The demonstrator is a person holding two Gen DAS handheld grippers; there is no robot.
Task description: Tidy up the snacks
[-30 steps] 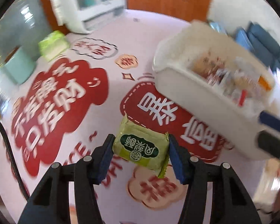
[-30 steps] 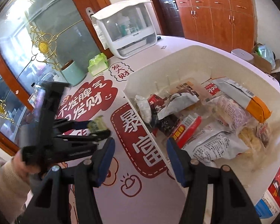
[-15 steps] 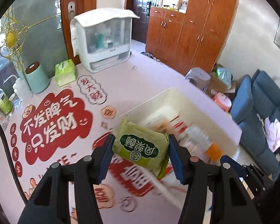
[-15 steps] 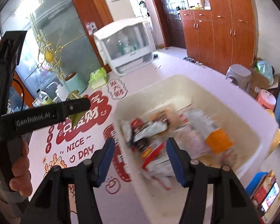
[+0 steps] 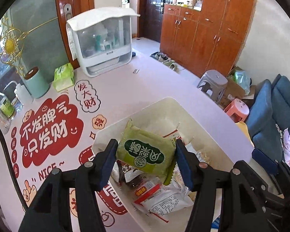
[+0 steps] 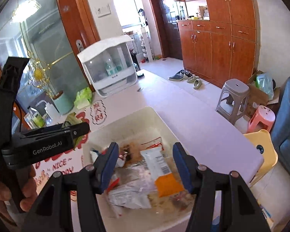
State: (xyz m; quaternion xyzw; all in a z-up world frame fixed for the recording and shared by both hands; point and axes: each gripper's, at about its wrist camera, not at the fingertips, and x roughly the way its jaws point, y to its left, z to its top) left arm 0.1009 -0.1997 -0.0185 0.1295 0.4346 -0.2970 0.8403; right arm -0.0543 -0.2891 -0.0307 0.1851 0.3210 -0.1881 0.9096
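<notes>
A green snack packet (image 5: 145,152) sits between the blue pads of my left gripper (image 5: 146,145), touching both. The jaws are opening. Gripper and packet hang over the white bin (image 5: 164,104), which holds several mixed snack packets (image 5: 160,197). In the right wrist view, my right gripper (image 6: 145,150) stands open with nothing between its fingers, above the same bin (image 6: 137,114). The left gripper (image 6: 83,130) comes in from the left of that view, held by a hand (image 6: 2,193), with a corner of the green packet (image 6: 71,119) showing behind it.
The bin stands on a table with a red-and-white printed cloth (image 5: 48,131). At the back are a white dish cabinet (image 5: 102,40), a green tissue pack (image 5: 63,76), a mint canister (image 5: 36,85) and bottles (image 5: 3,104). Stools (image 5: 212,83), a blue sofa (image 5: 276,112) and a yellow chair (image 6: 261,154) stand beyond the table's right edge.
Both grippers rose and swung over the bin. The left one carried the green packet from above the printed cloth to above the bin's contents. The right one stayed open.
</notes>
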